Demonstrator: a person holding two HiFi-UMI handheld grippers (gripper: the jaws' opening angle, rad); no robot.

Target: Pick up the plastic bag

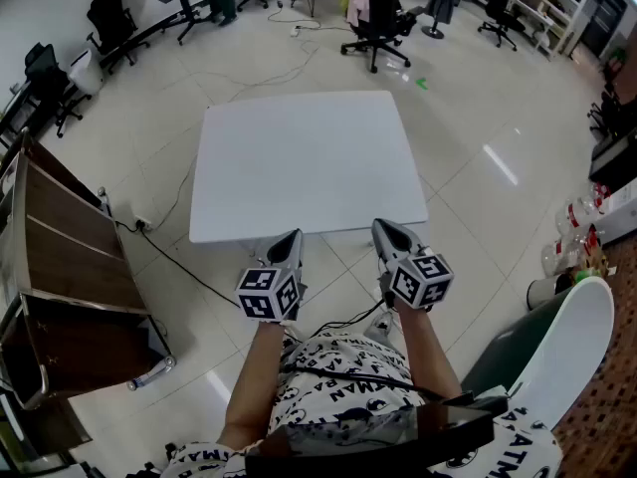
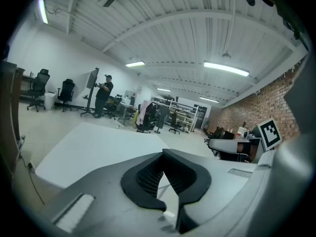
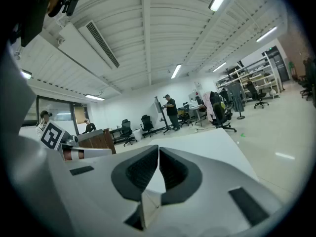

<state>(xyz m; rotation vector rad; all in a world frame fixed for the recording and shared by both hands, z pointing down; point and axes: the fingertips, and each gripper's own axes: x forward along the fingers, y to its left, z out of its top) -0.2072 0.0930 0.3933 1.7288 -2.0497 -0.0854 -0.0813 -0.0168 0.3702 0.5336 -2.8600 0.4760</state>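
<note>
No plastic bag shows in any view. A bare white table (image 1: 309,157) stands in front of me; it also appears as the white table (image 2: 94,142) in the left gripper view and the white table (image 3: 212,142) in the right gripper view. My left gripper (image 1: 294,237) hovers just short of the table's near edge, its jaws together with nothing between them (image 2: 163,154). My right gripper (image 1: 382,227) is level with it on the right, its jaws also closed on nothing (image 3: 158,148). Both point toward the far side of the table.
A wooden cabinet (image 1: 60,257) stands at the left, and a cable (image 1: 184,267) runs across the floor beside it. A white chair back (image 1: 567,357) is close at my right, with bottles (image 1: 575,235) beyond it. Office chairs (image 1: 378,18) and people are far behind the table.
</note>
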